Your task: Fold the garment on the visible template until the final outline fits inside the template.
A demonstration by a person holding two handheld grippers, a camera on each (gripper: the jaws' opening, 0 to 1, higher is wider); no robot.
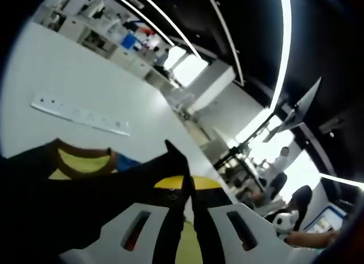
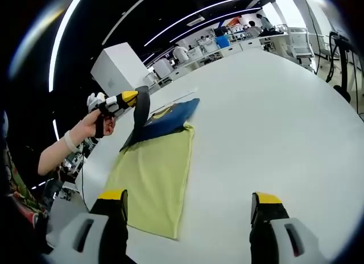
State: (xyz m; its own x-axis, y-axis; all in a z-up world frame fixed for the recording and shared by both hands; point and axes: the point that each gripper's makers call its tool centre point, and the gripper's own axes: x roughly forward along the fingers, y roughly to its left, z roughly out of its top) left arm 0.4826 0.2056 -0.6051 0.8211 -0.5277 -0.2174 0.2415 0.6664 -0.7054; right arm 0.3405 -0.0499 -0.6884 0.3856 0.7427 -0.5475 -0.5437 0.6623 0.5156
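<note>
The white desk [image 2: 273, 104] carries the yellow-green template [image 2: 153, 178], which lies flat. At the template's far end the dark blue garment [image 2: 165, 120] rests partly on it, one edge lifted off it. The left tongs [image 2: 133, 99], held in a hand [image 2: 94, 124], are clamped on that raised edge. The right tongs [image 2: 187, 210] hover apart over the desk just beside the template's near end. Beyond the garment lies a white strip [image 1: 79, 113].
</note>
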